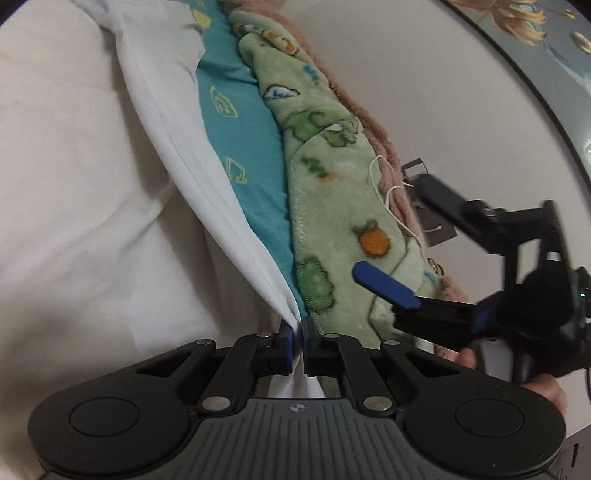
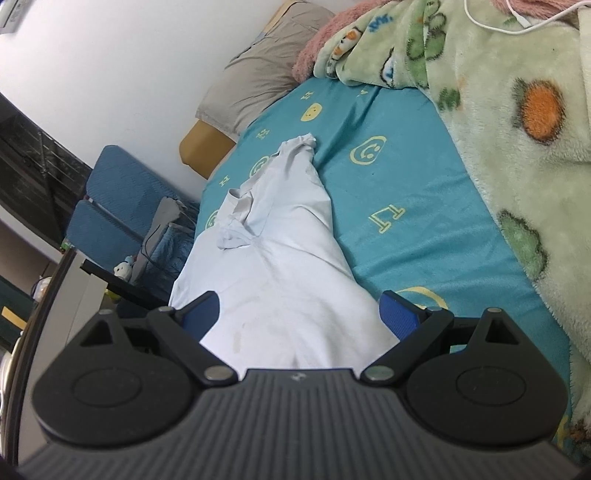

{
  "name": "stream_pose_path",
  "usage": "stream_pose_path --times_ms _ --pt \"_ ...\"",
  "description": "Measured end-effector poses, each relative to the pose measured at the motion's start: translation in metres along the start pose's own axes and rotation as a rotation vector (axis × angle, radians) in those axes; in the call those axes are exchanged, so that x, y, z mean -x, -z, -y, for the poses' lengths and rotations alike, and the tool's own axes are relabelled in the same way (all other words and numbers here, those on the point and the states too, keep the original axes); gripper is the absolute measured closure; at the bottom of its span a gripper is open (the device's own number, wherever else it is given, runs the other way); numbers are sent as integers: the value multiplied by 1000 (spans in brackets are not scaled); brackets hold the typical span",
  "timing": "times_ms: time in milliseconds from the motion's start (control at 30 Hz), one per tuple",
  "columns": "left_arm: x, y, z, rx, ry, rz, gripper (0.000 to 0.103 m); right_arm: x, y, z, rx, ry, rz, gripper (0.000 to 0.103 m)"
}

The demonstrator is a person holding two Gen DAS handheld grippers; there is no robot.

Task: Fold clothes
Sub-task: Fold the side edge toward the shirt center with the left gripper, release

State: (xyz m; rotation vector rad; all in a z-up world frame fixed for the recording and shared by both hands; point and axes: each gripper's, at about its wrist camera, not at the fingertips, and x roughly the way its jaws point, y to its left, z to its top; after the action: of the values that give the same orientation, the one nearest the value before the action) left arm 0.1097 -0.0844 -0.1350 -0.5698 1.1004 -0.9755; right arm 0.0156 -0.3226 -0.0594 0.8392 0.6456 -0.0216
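The left tongs (image 1: 297, 332) are clenched on a bunched edge of the white T-shirt (image 1: 173, 147), pulling it into a taut ridge above the bed; the right tongs (image 2: 299, 314) stand released, their blue pads (image 2: 400, 319) wide apart on either side of the shirt's lower part without pinching it; the shirt lies along the teal bedsheet (image 2: 406, 184) with its collar and sleeve crumpled at the far end; just beside it is a green fleece blanket (image 2: 517, 147) with a white cable (image 2: 517, 20) on top; a beige pillow (image 2: 255, 85) rests by the wall.
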Motion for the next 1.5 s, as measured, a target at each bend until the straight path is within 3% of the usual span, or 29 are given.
stream_pose_path --times_ms 233,367,467,600,767,900,967,1000,1067,1167,1300,1500 --pt "59 -23 1 157 -34 18 101 5 1 2 -26 3 3 8" --pt "103 -33 -16 244 -52 120 101 6 3 0 -18 1 3 8" --pt "105 -28 -34 309 -71 146 100 6 3 -1 -11 -4 -1 8" --pt "77 -15 -45 305 -200 67 91 1 4 -3 1 7 -22 8" --pt "49 -8 -50 217 -353 -7 83 -5 6 -4 10 18 -42 8" --pt "64 -6 -36 106 -401 49 73 -9 7 0 -8 27 -61 8" --pt "74 -6 -22 21 -453 107 65 -10 8 1 -19 27 -70 8" --pt "80 -5 -16 -23 -477 126 54 -10 9 1 -22 25 -73 8" --pt "84 -5 -6 -100 -506 123 48 -10 9 1 -25 21 -78 8" --pt "72 -1 0 -199 -559 35 48 -9 11 1 -27 14 -82 8" --pt "61 13 20 -480 -647 -73 48 -9 12 3 -37 9 -92 8" --pt "76 20 33 -681 -558 -201 48 -8 13 3 -47 -4 -97 8"
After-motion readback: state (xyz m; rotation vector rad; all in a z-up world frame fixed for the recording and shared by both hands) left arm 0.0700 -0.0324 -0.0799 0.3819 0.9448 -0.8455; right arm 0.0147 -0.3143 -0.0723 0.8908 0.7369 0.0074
